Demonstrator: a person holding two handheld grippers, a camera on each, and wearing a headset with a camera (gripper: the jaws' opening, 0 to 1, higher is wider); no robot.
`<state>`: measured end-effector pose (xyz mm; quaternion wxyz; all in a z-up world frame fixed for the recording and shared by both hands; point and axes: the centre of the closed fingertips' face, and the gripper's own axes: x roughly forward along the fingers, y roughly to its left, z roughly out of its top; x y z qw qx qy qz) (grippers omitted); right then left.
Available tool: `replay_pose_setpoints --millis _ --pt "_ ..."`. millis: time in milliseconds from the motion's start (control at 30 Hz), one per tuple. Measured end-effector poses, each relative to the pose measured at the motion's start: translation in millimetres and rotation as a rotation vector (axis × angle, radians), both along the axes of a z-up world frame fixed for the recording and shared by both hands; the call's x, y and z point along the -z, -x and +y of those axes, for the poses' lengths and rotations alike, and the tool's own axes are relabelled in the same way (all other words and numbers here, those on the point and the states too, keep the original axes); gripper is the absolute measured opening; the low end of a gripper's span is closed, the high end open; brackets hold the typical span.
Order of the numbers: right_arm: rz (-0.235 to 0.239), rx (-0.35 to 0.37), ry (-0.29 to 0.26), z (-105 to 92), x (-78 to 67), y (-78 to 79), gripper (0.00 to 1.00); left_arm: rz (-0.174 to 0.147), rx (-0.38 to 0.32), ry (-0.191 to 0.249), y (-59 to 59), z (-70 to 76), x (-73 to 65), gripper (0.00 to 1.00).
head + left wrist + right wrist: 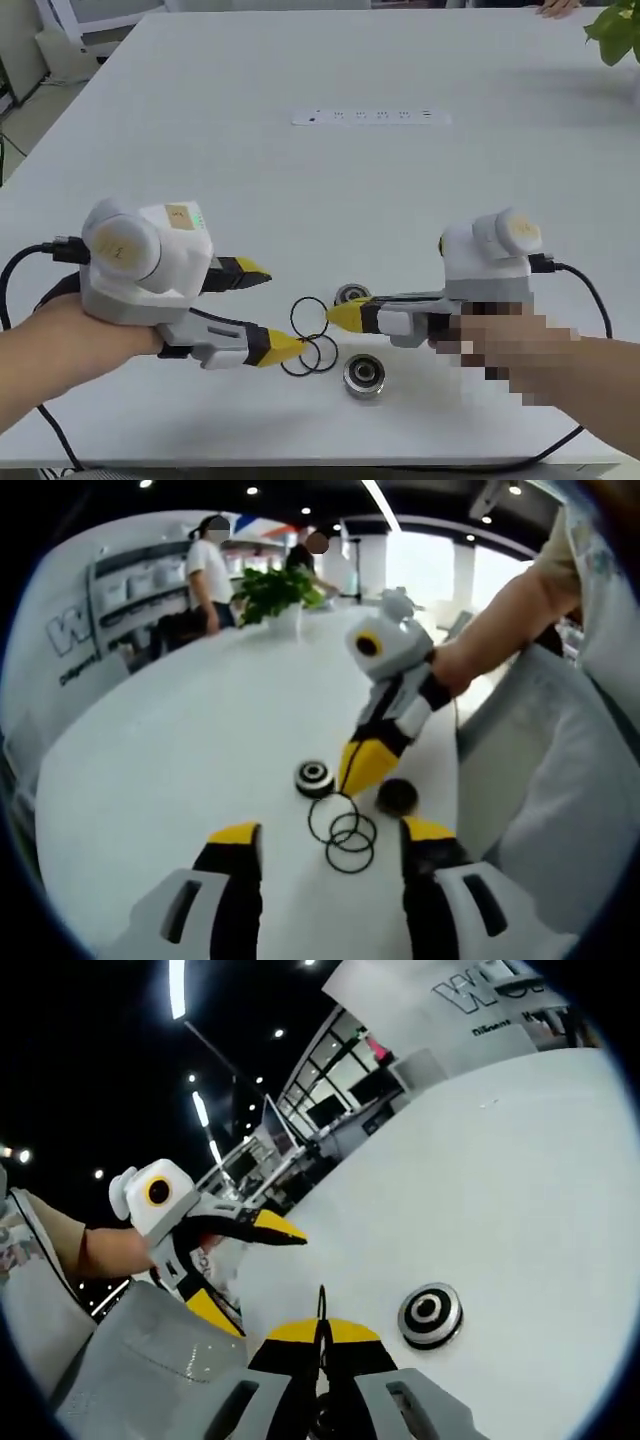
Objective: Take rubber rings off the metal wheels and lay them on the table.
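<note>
1. Three rubber rings are off the wheels. A pair of rings (312, 356) lies overlapped on the table (300, 180), just off the tip of the left gripper's lower jaw.
2. The third ring (310, 316) sits at the very tip of the right gripper (340, 316). That gripper's jaws are pressed together. In the right gripper view a thin black line rises from between them, so I judge the rim is pinched and the ring is not yet laid down.
3. The left gripper (270, 308) has its jaws wide apart and holds nothing. In its own view the rings lie between and just ahead of its tips.
4. One metal wheel (352, 295) stands just beyond the right gripper's tip, and the other wheel (363, 373) lies just on its near side.
5. What is left is probably releasing the pinched ring. Whether either wheel carries another ring is too small to tell.
6. The rings are thin, matte black and round, and probably limp. The wheels are small squat discs, shiny with a dark centre, and show bright and dark concentric bands in the right gripper view. The table is smooth, pale and matte, and the jaws have yellow tips.
</note>
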<state>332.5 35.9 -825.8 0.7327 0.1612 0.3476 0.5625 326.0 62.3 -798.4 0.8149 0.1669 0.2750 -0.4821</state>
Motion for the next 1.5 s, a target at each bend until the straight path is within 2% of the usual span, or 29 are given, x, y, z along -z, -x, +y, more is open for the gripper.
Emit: replay_pose_setpoints --millis 300,600,733,833,1100,1500 --pt "0.043 -0.043 0.029 7.7 9.6 12.4 0.00 0.016 -0.006 -0.004 7.3 5.7 3.3 0.60" --pt "0.026 -0.062 0.085 7.3 19.7 15.4 0.00 0.032 -0.006 -0.015 14.0 10.0 7.7 0.61" --pt "-0.002 -0.076 0.124 5.4 24.3 16.3 0.00 0.040 -0.003 -0.020 16.5 10.4 10.0 0.61" --pt "-0.013 -0.081 0.138 4.8 25.5 17.1 0.04 0.042 -0.002 -0.023 16.6 10.7 10.5 0.61" --pt "-0.055 -0.092 0.151 0.4 22.6 16.8 0.11 0.050 0.005 -0.031 15.1 9.9 12.4 0.60" --pt "-0.091 -0.041 0.132 -17.3 9.5 2.8 0.17 0.046 0.011 -0.041 7.5 6.0 11.7 0.59"
